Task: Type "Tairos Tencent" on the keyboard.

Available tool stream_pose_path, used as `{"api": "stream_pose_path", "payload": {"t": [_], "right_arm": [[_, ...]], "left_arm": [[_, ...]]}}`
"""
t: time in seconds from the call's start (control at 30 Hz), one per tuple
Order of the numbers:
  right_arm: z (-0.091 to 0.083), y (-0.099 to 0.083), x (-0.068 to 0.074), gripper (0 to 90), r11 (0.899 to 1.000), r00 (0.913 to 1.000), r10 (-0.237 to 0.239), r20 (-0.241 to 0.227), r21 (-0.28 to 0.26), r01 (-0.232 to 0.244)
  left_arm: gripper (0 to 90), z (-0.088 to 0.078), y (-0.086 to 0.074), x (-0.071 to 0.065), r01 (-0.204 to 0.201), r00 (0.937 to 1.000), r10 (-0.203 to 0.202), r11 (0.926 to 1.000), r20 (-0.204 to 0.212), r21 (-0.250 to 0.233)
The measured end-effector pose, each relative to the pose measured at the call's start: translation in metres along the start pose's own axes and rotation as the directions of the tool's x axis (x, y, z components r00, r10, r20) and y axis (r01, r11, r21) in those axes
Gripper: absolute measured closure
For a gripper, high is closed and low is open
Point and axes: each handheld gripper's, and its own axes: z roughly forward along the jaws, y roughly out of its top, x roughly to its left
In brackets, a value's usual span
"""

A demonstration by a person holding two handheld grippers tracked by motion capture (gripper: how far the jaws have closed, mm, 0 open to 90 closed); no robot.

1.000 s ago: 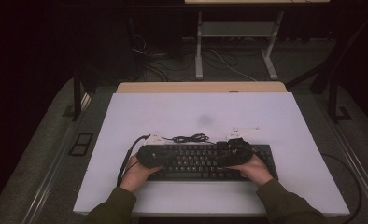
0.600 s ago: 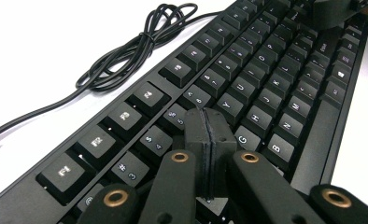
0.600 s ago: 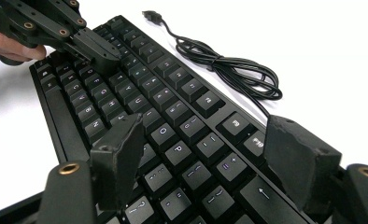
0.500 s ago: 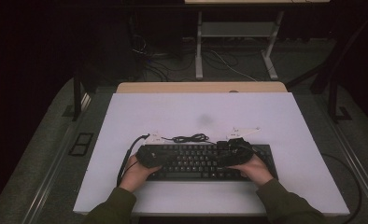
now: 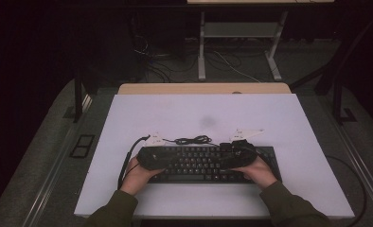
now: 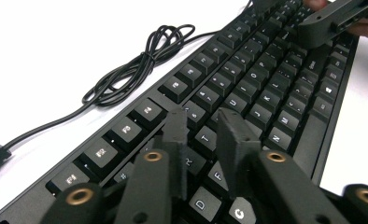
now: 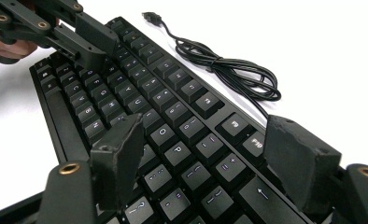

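1. Black keyboard [image 5: 208, 163] lies flat on white table [image 5: 175, 109], near its front edge.
2. Left gripper [image 6: 201, 120] over left-side keys, jaws just been parting, narrow gap, nothing between.
3. Right gripper [image 7: 205, 140] over right-side keys, jaws wide apart, gripping nothing.
4. Coiled cable [image 5: 191, 140] just behind keyboard.

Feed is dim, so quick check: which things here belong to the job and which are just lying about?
In the job: keyboard, left gripper, right gripper.
Lying about: bundled cable behind the keyboard, wooden table beyond the white board.
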Motion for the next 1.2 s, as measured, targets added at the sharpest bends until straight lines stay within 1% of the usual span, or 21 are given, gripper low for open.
{"api": "stream_pose_path", "payload": {"t": [0.07, 0.2, 0.3, 0.4, 0.47, 0.57, 0.67, 0.7, 0.83, 0.93, 1.03, 1.2], "right_arm": [[0.0001, 0.0, 0.0001, 28.9, 1.0, 1.0, 0.0, 0.0, 0.0, 0.0], [0.0001, 0.0002, -0.0005, 29.4, 1.0, 1.0, 0.001, -0.001, -0.001, -0.001], [-0.0001, 0.0005, -0.0006, 31.0, 1.0, 1.0, 0.007, -0.003, -0.003, -0.007], [0.0001, 0.0006, -0.0004, 33.8, 1.0, 1.0, -0.001, -0.009, -0.006, 0.001], [0.0004, 0.0008, 0.0002, 35.2, 1.0, 0.9999, -0.002, -0.01, -0.007, 0.002], [0.0008, 0.001, 0.0006, 37.3, 1.0, 0.9999, 0.0, -0.011, -0.004, 0.0], [0.0006, 0.0013, 0.0006, 43.0, 1.0, 0.9999, 0.002, -0.015, -0.005, -0.002], [0.0006, 0.0014, 0.0006, 45.5, 1.0, 0.9999, 0.001, -0.016, -0.005, -0.001], [0.0011, 0.0017, 0.0011, 54.8, 1.0, 0.9994, -0.004, -0.034, 0.0, 0.004], [0.0021, 0.0023, 0.0019, 61.1, 1.0, 0.9991, -0.01, -0.041, 0.001, 0.01], [0.0032, 0.003, 0.0026, 66.7, 1.0, 0.9986, -0.019, -0.049, 0.007, 0.02], [0.0066, 0.0042, 0.0045, 76.2, 0.999, 0.998, -0.027, -0.058, 0.02, 0.029]], "left_arm": [[66.7, -0.0006, 0.0003, -0.0005, -0.005, 1.0, 0.005, 1.0, 0.0, 0.001], [56.3, -0.0001, 0.0004, -0.002, -0.004, 1.0, 0.004, 1.0, -0.006, 0.001], [48.0, 0.0002, 0.0002, -0.0024, -0.008, 0.9999, 0.008, 1.0, -0.01, -0.003], [41.7, 0.0008, -0.0008, -0.0031, -0.006, 0.9999, 0.006, 0.9999, -0.009, -0.009], [36.8, 0.0016, -0.0016, -0.0032, -0.018, 0.9997, 0.018, 0.9998, -0.016, -0.011], [32.0, 0.002, -0.0025, -0.004, -0.022, 0.9996, 0.022, 0.9996, -0.02, -0.016], [28.0, 0.0018, -0.0026, -0.0041, -0.02, 0.9995, 0.02, 0.9995, -0.025, -0.026], [26.8, 0.0018, -0.0029, -0.0045, -0.011, 0.9996, 0.01, 0.9996, -0.024, -0.027], [21.6, 0.0015, -0.0038, -0.0045, -0.003, 0.9995, 0.002, 0.9995, -0.03, -0.031], [20.5, 0.001, -0.0046, -0.0051, 0.005, 0.9993, -0.007, 0.9992, -0.036, -0.041], [19.6, 0.0001, -0.0055, -0.0049, 0.006, 0.9993, -0.007, 0.9993, -0.038, -0.036], [17.7, -0.0014, -0.007, -0.0058, 0.02, 0.9985, -0.022, 0.999, -0.051, -0.04]]}}
